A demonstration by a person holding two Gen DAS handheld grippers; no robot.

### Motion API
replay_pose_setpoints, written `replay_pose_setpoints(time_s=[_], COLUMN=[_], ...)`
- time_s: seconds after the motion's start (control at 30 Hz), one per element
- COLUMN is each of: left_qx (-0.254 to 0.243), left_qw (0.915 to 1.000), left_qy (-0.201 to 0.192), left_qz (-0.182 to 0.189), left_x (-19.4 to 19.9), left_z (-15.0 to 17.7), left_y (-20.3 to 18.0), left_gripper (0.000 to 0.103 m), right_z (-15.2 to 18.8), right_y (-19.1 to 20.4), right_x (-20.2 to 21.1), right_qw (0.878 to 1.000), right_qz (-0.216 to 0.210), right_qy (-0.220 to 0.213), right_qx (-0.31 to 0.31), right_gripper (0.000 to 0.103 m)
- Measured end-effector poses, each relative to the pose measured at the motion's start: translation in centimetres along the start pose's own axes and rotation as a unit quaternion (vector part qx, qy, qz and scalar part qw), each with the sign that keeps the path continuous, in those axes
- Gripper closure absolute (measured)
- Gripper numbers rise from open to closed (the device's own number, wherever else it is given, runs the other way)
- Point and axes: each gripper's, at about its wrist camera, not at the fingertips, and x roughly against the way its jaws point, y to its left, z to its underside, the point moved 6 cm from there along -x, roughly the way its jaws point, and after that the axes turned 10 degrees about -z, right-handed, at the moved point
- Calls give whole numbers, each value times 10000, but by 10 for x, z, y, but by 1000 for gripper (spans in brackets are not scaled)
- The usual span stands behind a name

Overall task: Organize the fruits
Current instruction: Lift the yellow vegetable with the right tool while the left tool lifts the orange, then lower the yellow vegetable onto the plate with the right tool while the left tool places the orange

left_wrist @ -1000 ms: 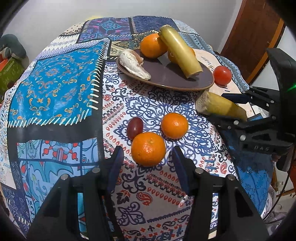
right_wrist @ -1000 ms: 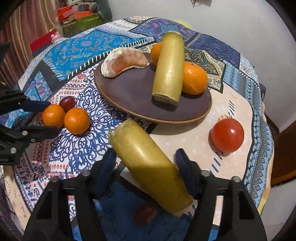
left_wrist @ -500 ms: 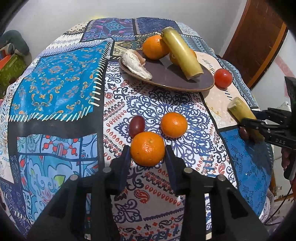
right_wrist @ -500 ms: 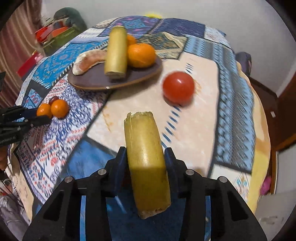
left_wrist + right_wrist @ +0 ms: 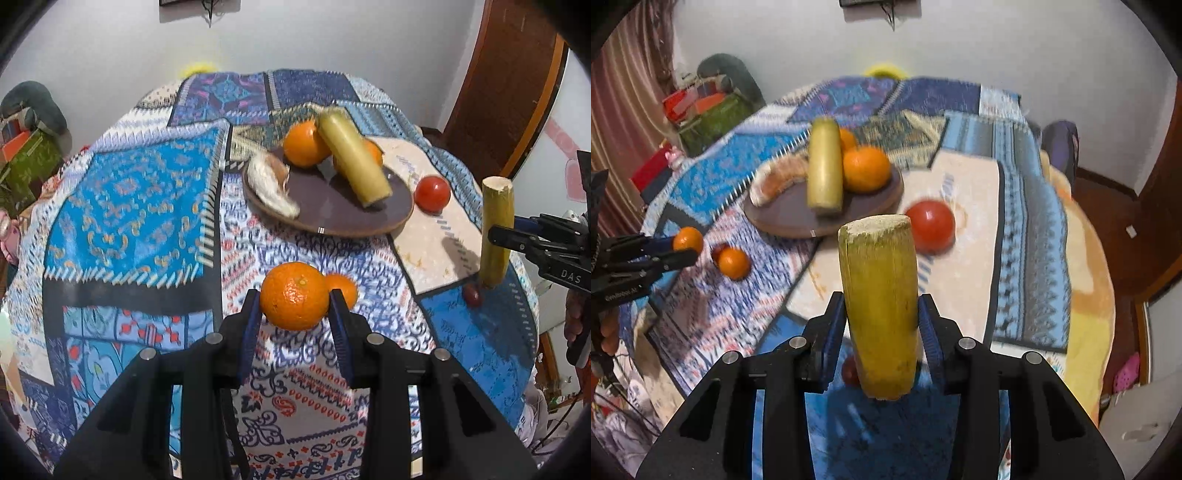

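The left gripper (image 5: 294, 308) is clamped on an orange (image 5: 294, 295), both pads pressed against its sides, and holds it clear of the patterned tablecloth (image 5: 125, 192). A second orange (image 5: 341, 290) lies on the cloth directly behind, largely hidden by the held fruit.

The right gripper (image 5: 881, 322) is clamped on a yellow-green stalk piece (image 5: 879, 295), held roughly upright above the table; its jaws have just been closing on that piece. A small dark red fruit (image 5: 850, 371) shows only as a sliver behind the stalk's lower end.

On the brown plate (image 5: 332, 218) lie another stalk piece (image 5: 352, 162), two oranges (image 5: 303, 144), one almost covered by the stalk, and a pale peeled segment (image 5: 271, 182), possibly pomelo; blur prevents a firm reading. A tomato (image 5: 432, 194) sits on the cloth just beside the plate.

The right wrist view is motion-blurred throughout, and the table's near edge is cut off by the gripper bodies in both views.
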Motion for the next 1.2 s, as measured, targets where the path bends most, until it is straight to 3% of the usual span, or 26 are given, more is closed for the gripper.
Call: replay_pose_setpoints(time_s=[0.6,1.2], left_qx=[-25,-166], left_qw=[9988,9997], left_qy=[-489,-155], left_qz=[8,68], left_x=[-1,-78], left_z=[-64,-100], left_y=[-5,-21], left_gripper=[66,66], right_z=[-74,-105], right_y=[30,12], right_x=[-8,-58], right_qw=[9973,9980], right_qz=[-254,-121], right_qy=[-617,-592], right_qx=[305,196], right_gripper=[67,67])
